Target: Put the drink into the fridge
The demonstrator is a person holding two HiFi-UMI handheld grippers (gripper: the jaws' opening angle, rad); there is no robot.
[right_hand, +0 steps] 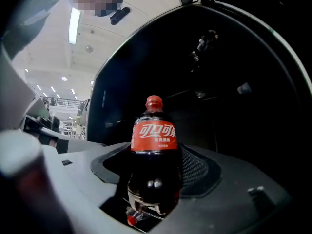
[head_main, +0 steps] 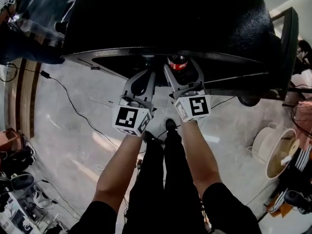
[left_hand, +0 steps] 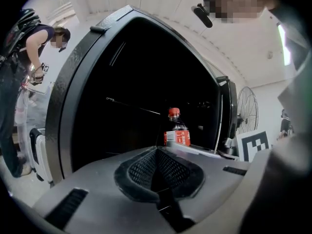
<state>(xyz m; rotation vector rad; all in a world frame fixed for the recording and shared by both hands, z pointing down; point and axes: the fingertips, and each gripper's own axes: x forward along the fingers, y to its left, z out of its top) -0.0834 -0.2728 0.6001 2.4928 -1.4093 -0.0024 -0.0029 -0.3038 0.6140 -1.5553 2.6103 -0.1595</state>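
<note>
A cola bottle (right_hand: 154,136) with a red label and red cap stands upright between my right gripper's (right_hand: 157,172) jaws, which are shut on its dark body. In the head view only its red top (head_main: 177,62) shows, at the lower edge of the black fridge (head_main: 165,18). The fridge's dark inside (right_hand: 234,82) fills the space behind the bottle. My left gripper (head_main: 143,76) hovers just left of the right gripper (head_main: 181,77), its mesh pads (left_hand: 141,172) pressed together with nothing between them. From the left gripper view the bottle (left_hand: 176,133) stands ahead and slightly right.
The fridge door (head_main: 287,43) stands open at the right. A white bucket (head_main: 275,152) sits on the floor at the right, and cables (head_main: 73,106) trail across the floor at the left. A person (left_hand: 29,57) bends over at the left; a fan (left_hand: 247,111) stands at the right.
</note>
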